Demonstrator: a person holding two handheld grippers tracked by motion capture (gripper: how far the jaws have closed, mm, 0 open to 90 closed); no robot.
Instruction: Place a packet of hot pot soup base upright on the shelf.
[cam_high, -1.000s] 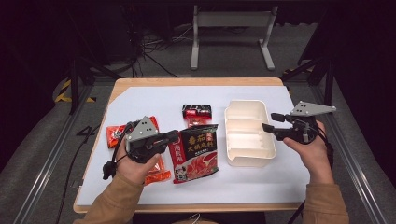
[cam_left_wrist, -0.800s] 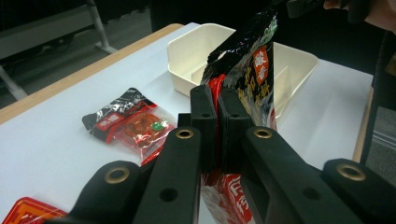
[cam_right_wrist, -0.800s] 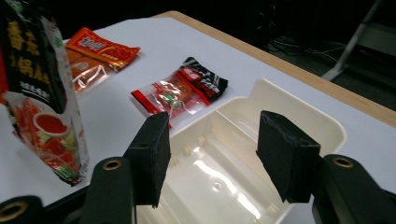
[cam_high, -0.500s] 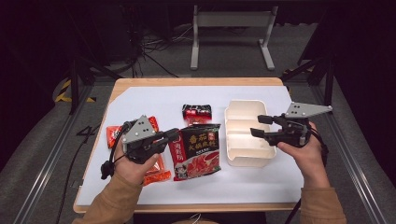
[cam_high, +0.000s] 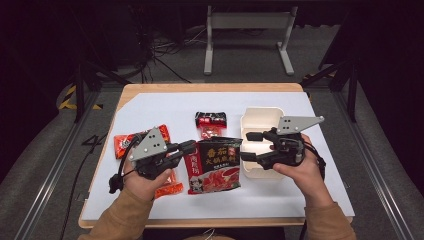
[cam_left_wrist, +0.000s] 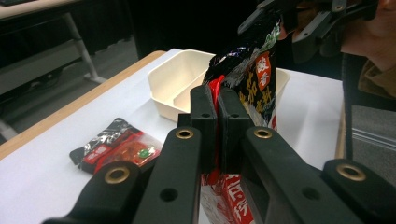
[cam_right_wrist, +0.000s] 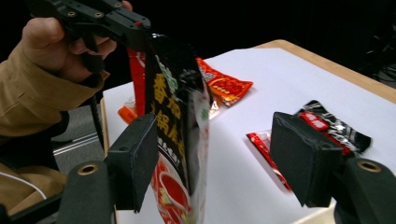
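A large black-and-red snack packet (cam_high: 216, 165) is held up at the middle of the table. My left gripper (cam_high: 190, 146) is shut on its left red edge, and the pads (cam_left_wrist: 205, 116) pinch that edge (cam_left_wrist: 215, 93). My right gripper (cam_high: 246, 146) is at the packet's right side with its jaws wide. They have just been opening. The packet (cam_right_wrist: 177, 116) stands between them, close to the left pad (cam_right_wrist: 135, 158) and well clear of the right pad. The left gripper (cam_right_wrist: 130, 25) grips the packet's far end.
A white divided tray (cam_high: 260, 117) lies just behind my right gripper. A small black-and-red packet (cam_high: 210, 123) lies behind the big one. Orange-red packets (cam_high: 127, 142) lie at the left under my left hand. White paper (cam_high: 165, 107) covers the wooden table.
My right gripper has moved left from over the tray to the big packet's right edge, and its jaws have widened. The left gripper has stayed still, shut on the packet.
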